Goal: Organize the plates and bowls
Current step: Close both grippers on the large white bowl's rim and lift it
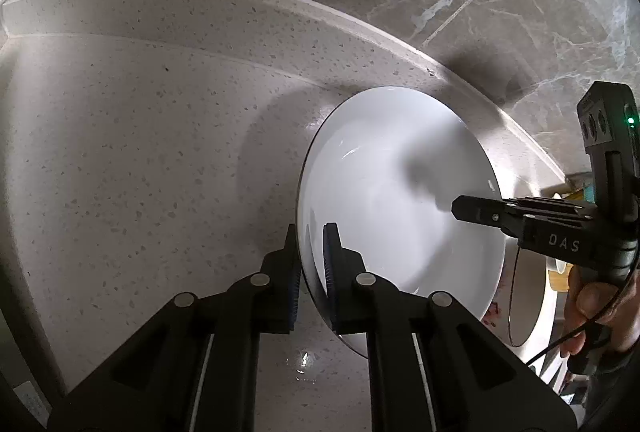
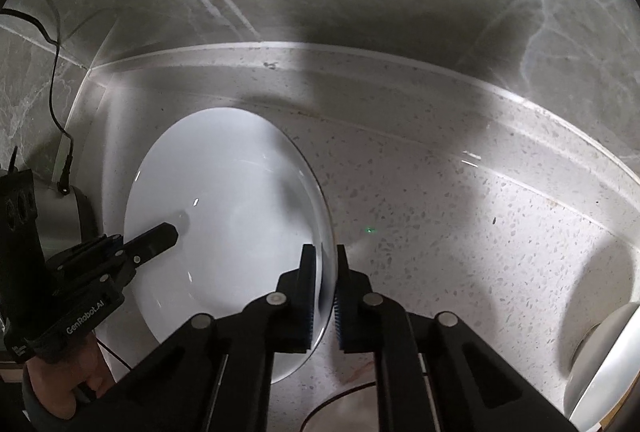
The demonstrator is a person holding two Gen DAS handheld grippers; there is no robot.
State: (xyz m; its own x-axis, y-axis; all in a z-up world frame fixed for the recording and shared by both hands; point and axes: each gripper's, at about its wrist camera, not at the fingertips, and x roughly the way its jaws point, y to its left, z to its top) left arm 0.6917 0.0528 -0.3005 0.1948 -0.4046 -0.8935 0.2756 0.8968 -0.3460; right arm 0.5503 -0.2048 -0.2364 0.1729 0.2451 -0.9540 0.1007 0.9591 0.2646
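On a speckled countertop (image 1: 132, 136) against the marble wall, left gripper (image 1: 311, 232) and right gripper (image 2: 323, 252) clamp opposite rims of a white plate (image 1: 400, 200); lifting evenly, both sides level, should prevent slipping.

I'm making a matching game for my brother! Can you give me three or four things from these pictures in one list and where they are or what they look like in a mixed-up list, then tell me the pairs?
Things:
1. white plate
2. left gripper
3. right gripper
4. countertop

Descriptions:
A. pale and speckled
B. shut on the plate's right rim
C. round, glossy, held on both sides
D. shut on the plate's left rim

Pairs: 1-C, 2-D, 3-B, 4-A
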